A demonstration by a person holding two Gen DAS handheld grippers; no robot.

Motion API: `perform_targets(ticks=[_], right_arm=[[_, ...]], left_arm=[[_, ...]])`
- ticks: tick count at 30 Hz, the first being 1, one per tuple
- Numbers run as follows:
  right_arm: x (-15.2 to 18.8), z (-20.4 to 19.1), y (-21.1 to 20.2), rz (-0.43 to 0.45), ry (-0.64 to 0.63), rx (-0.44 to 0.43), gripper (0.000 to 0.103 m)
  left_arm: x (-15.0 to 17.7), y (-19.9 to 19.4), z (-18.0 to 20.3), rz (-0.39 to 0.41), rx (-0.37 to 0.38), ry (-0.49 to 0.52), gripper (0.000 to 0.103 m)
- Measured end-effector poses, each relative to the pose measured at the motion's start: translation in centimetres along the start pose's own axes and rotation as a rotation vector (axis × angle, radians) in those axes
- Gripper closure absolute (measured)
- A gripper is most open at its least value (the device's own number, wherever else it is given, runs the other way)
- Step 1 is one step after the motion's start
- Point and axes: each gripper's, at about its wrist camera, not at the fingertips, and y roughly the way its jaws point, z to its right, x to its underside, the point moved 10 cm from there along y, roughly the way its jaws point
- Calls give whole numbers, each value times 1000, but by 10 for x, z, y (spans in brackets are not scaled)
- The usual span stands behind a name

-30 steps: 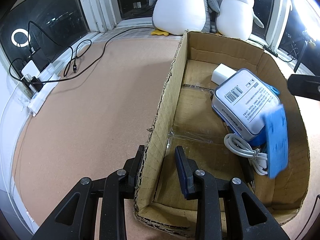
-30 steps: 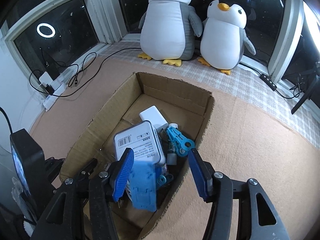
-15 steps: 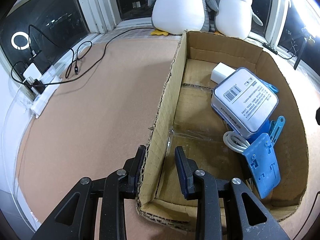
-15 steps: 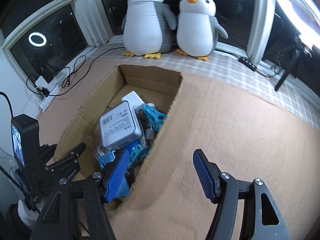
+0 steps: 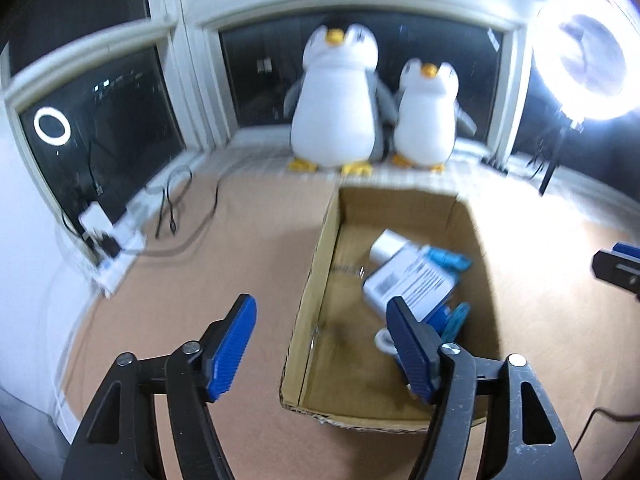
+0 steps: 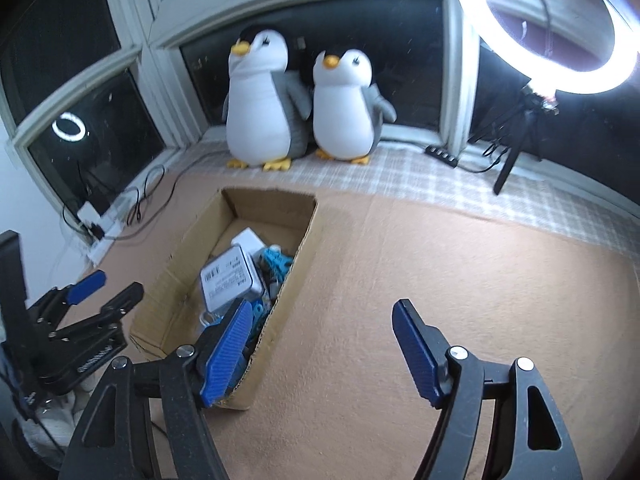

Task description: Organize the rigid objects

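Tan mat [image 6: 440,280] under dark windows [image 6: 400,60]; both tools, left [image 5: 324,344] and right [image 6: 320,348], opening, empty.

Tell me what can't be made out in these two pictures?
- Printing on the white labelled rectangular case: too small; blurred in the left wrist view.
- Blue plastic pieces in the brown cardboard box: partly hidden by the case and box wall.
- Things at the box's near end: hidden by the right gripper.

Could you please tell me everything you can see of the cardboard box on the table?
The cardboard box is brown corrugated card, open-topped with ragged, torn edges. It sits flat on the tan table, its far end towards two plush penguins. Inside lie a white case with a barcode label, a white charger and blue plastic parts. Neither tongs touch it.
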Motion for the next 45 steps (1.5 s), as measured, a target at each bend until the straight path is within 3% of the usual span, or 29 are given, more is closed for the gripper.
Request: perform_targets(ticks=[5,9,20,45], right_arm=[[-10,1,-26,74,-3,38,22],[-10,3,-41,115,35,41,21],[-2,8,-58,153,53,84,21],[4,9,-52,131,63,84,20]], left_arm=[[-26,-41,7,96,4,1,14],[-34,-62,14,121,19,-3,8],[-30,-82,25,131,33,1,7],[-17,-71,25,91,39,-6,7]])
